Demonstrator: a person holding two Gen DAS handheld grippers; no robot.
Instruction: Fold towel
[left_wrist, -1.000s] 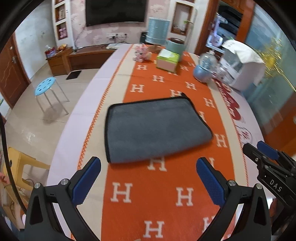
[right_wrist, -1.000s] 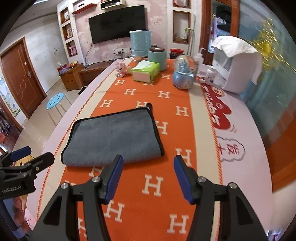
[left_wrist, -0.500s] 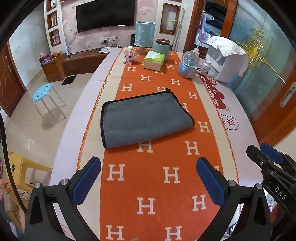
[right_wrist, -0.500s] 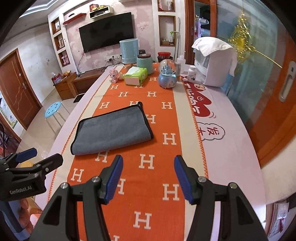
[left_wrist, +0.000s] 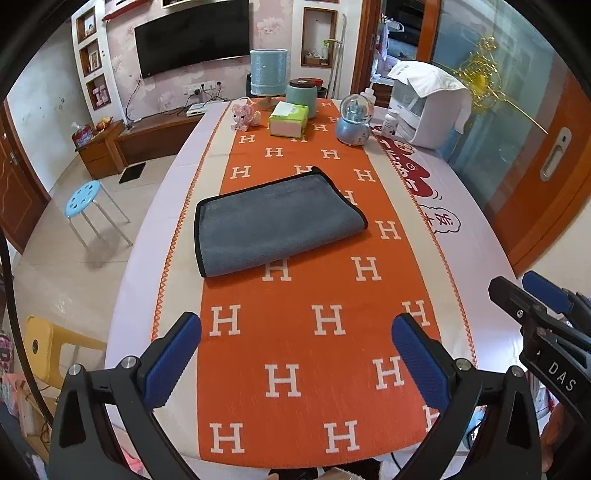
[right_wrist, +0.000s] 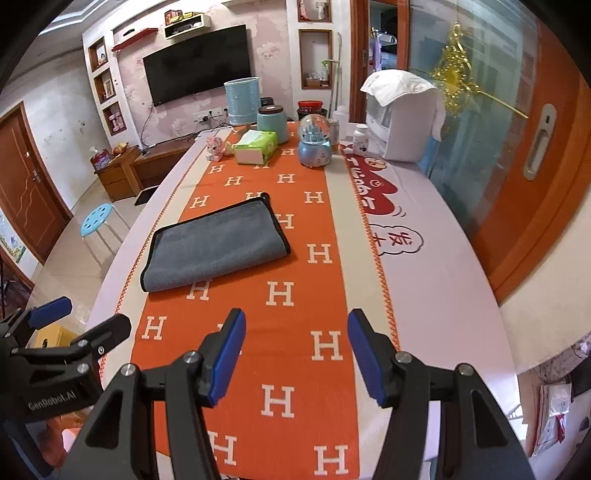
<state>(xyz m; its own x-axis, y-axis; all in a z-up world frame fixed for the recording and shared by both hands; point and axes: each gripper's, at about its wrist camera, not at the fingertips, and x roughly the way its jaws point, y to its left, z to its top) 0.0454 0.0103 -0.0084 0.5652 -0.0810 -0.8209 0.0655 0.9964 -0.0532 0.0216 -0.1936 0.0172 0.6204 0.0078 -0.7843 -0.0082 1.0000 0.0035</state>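
A grey towel (left_wrist: 277, 225) with a black hem lies folded flat on the orange H-patterned runner (left_wrist: 325, 369) in the middle of the table; it also shows in the right wrist view (right_wrist: 218, 247). My left gripper (left_wrist: 295, 332) is open and empty, held near the table's front edge, well short of the towel. My right gripper (right_wrist: 295, 336) is open and empty too, also back from the towel. Each gripper shows at the edge of the other's view.
At the table's far end stand a green tissue box (left_wrist: 289, 119), a snow globe (left_wrist: 353, 122), a teal jar (left_wrist: 303, 95), a pink toy (left_wrist: 243, 116) and a white appliance (left_wrist: 432, 107). A blue stool (left_wrist: 83, 195) stands on the floor at left.
Both grippers have pulled back and up from the towel, so it looks smaller and farther away. The towel has stayed folded in place.
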